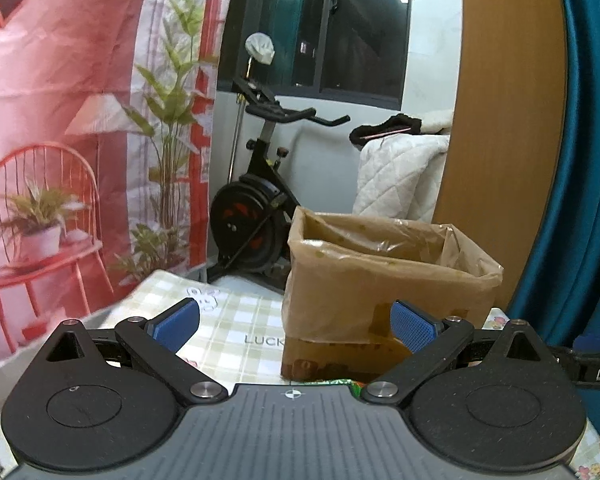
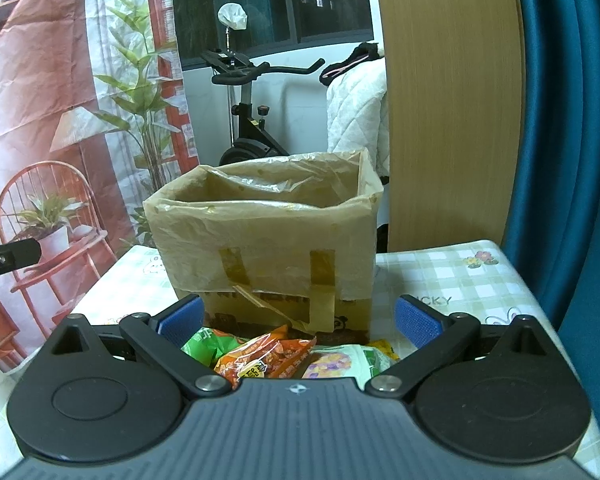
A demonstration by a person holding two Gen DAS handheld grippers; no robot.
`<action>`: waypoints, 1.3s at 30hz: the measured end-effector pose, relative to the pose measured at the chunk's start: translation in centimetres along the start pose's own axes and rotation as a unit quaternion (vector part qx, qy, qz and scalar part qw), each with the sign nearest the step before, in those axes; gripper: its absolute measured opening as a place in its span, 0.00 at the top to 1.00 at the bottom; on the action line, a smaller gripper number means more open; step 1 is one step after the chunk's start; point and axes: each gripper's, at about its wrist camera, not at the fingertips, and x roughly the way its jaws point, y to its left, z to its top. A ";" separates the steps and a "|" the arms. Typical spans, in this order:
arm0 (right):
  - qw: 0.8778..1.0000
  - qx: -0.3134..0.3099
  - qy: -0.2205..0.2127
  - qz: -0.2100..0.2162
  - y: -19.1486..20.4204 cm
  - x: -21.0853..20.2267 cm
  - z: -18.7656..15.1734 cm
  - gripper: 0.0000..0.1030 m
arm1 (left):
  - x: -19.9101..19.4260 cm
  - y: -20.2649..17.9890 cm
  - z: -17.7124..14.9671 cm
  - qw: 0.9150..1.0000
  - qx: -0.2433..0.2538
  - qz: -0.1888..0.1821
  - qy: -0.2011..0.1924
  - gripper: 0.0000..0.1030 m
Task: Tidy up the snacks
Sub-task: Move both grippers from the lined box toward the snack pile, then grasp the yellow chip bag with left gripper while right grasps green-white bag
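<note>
A cardboard box lined with a brown plastic bag (image 2: 268, 236) stands on the checked tablecloth (image 2: 460, 276). It also shows in the left wrist view (image 1: 384, 280). Snack packets lie in front of it: an orange one (image 2: 268, 356), a green one (image 2: 204, 344) and a pale one with purple print (image 2: 340, 360). My right gripper (image 2: 298, 320) is open and empty, just above the packets. My left gripper (image 1: 294, 324) is open and empty, facing the box's left corner. A green packet edge (image 1: 340, 383) shows under it.
An exercise bike (image 1: 260, 208) stands behind the table. A printed red backdrop (image 1: 60, 140) hangs on the left. A wooden panel (image 2: 452, 100) and a blue curtain (image 2: 572, 120) are on the right. White quilted fabric (image 1: 400, 176) lies behind the box.
</note>
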 end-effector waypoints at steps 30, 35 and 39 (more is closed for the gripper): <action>0.997 -0.051 0.060 -0.010 -2.5 6.3 -6.0 0.00 | 9.6 -1.3 -11.2 0.984 0.086 -0.119 0.106 0.05; 0.996 -0.048 0.077 -0.008 -2.8 7.8 -6.2 0.00 | 11.5 -2.2 -11.8 0.982 0.136 -0.080 0.107 0.12; 0.994 -0.031 0.100 -0.011 -3.6 10.0 -6.3 0.00 | 12.2 -1.1 -11.8 0.981 0.108 -0.102 0.126 0.26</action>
